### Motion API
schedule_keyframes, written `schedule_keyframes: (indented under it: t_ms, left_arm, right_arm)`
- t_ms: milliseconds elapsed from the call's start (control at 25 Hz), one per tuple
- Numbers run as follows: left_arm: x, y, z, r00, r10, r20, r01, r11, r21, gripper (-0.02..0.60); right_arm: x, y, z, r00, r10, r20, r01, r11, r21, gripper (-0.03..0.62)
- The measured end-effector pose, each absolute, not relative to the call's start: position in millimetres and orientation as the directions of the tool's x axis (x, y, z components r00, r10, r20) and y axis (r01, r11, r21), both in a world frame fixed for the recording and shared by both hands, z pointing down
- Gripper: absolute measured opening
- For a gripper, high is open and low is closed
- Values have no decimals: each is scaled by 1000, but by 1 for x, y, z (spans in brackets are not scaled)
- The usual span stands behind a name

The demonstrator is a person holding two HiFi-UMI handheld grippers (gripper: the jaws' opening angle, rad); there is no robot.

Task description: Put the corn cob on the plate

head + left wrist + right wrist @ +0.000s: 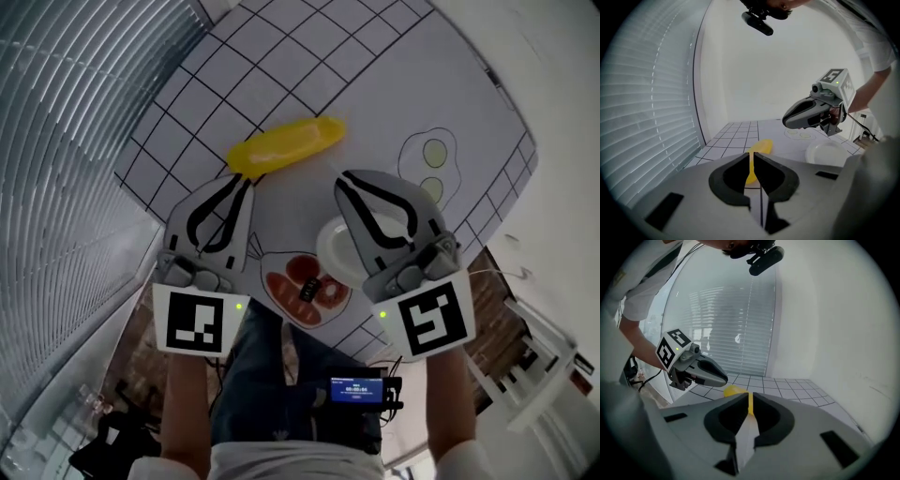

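The left forearm (pixel 187 403) and right forearm (pixel 448 398) reach forward side by side, each gripper tilted downward. The left gripper (pixel 246 183) has its jaws all but together (only a thin slit shows) and empty. The right gripper (pixel 345 180) is closed, also empty.

Corn cob (pixel 286 145) on table (pixel 375 94), beyond plate (pixel 328 251), apart.
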State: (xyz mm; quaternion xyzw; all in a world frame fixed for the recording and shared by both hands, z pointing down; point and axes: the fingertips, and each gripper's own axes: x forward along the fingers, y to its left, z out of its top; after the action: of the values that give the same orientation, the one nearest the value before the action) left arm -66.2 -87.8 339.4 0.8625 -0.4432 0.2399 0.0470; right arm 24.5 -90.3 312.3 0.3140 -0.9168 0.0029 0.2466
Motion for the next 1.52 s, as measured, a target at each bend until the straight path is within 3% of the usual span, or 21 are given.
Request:
schedule_keyframes:
  t_ms: [80, 440, 800, 840, 1320, 1400, 1520]
  left_arm:
    - [-66, -91, 341, 499, -737, 456, -777, -613, -141, 21]
    - [-76, -99, 349, 499, -701, 509, -729, -658, -190, 31]
    - [-78, -99, 369, 618, -559, 552, -658, -752, -25, 182]
    - [-76, -99, 371, 629, -542, 558, -641, -767, -23, 211]
    - [-78, -88, 379, 663, -471, 582, -563, -826, -28, 213]
    - [-80, -82, 384, 659, -461, 595, -553, -832, -32, 213]
    - [-83, -78, 387, 653, -459, 603, -554, -832, -34, 213]
  right_arm:
    - [16, -97, 317, -690, -550, 470, -546, 822, 160, 82]
    - [-20, -119, 327, -751, -404, 523, -376, 912, 165, 216]
    - [-46, -122, 368, -695, -245, 676, -138, 968, 209, 321]
    - [-48, -123, 370, -686, -238, 688, -117, 969, 220, 327]
    - [-59, -120, 402, -506, -67, 860, 213, 957, 200, 333]
    - [-61, -117, 405, -491, -1, 871, 242, 961, 137, 290]
    - [-61, -116, 406, -491, 52, 870, 258, 962, 88, 281]
